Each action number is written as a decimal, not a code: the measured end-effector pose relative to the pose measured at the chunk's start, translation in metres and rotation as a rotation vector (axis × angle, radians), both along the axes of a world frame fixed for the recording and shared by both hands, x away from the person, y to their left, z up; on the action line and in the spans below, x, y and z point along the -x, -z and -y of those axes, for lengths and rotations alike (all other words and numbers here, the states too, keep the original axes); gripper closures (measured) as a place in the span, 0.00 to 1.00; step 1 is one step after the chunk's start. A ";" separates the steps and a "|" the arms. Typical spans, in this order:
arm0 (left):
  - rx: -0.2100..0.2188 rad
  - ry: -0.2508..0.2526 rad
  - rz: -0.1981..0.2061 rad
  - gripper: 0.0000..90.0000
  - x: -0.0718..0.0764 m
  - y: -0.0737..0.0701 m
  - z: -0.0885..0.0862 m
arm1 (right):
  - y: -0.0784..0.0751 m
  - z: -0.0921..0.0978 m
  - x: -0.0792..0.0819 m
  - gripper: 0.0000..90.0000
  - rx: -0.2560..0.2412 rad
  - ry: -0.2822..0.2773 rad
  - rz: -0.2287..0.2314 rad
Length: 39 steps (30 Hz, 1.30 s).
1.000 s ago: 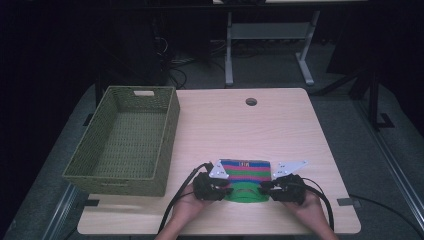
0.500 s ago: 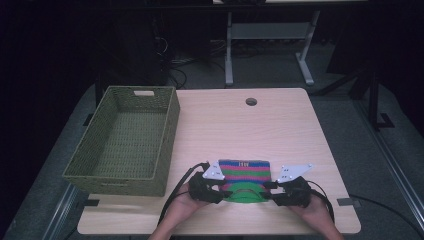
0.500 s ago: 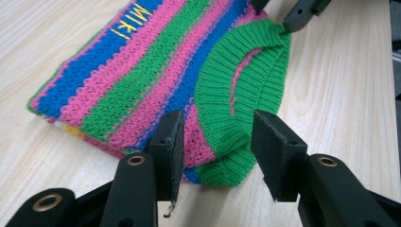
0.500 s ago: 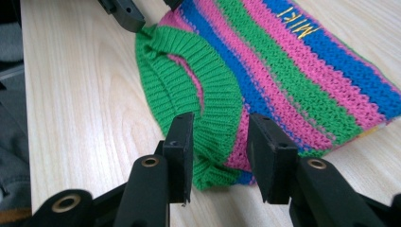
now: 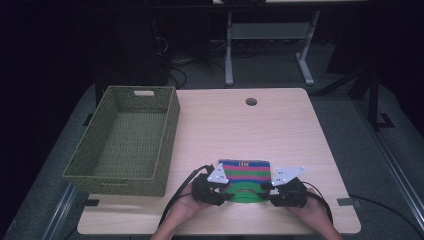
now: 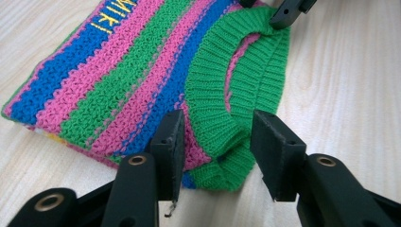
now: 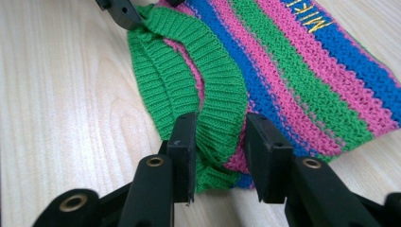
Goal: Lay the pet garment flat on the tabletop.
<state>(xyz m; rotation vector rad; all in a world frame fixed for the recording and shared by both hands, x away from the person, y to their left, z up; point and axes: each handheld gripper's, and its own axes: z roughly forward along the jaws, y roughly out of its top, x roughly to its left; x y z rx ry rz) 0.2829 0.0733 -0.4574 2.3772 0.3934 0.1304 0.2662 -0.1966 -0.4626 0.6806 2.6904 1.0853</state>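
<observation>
From the high view, I see the striped knit sweater (image 5: 244, 172) folded flat near the desk's (image 5: 280, 130) front edge, right of the wicker basket (image 5: 125, 140), my left gripper (image 5: 226, 194) and right gripper (image 5: 265, 196) at its green ribbed collar (image 5: 243, 194)

In the left gripper view, jaws stand released astride the collar (image 6: 222, 118); yellow stitched lettering (image 6: 113, 14) is only partly legible

In the right gripper view, jaws likewise parted around the rib (image 7: 213, 113); lettering (image 7: 312, 16) seems to read "MIK". I judge it soft, light, floppy; that thick collar is the best hold

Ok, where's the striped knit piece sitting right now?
In the high view the striped knit piece lies on the table near its front edge, between the left tongs and right tongs, right of the wicker basket.
</observation>
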 end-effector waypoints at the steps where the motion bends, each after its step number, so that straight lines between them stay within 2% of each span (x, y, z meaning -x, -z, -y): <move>1: 0.000 -0.008 0.007 0.63 0.001 0.001 0.001 | 0.000 0.000 0.000 0.74 0.003 0.001 0.002; 5: -0.031 -0.010 0.030 0.67 0.002 0.000 0.003 | 0.000 0.000 0.000 0.78 0.008 0.008 0.005; 8: -0.032 -0.020 0.033 0.72 0.002 0.000 0.002 | 0.000 0.000 -0.001 0.82 0.003 0.015 -0.001; 14: -0.020 -0.037 0.021 0.77 0.000 0.000 0.002 | -0.001 0.002 -0.003 0.86 -0.009 0.022 -0.011; 16: -0.004 -0.050 0.009 0.78 0.000 0.001 0.001 | -0.001 0.002 -0.003 0.89 -0.012 0.022 -0.011; 21: 0.004 -0.049 -0.014 0.82 -0.003 0.000 -0.001 | -0.001 0.003 -0.003 0.92 -0.014 0.022 -0.012; 30: 0.013 -0.042 -0.027 0.93 -0.003 -0.002 -0.004 | -0.003 0.003 -0.002 0.94 -0.031 0.013 -0.026; 39: 0.008 -0.035 -0.033 0.95 -0.002 -0.003 -0.004 | -0.005 0.006 -0.001 0.94 -0.070 -0.008 -0.046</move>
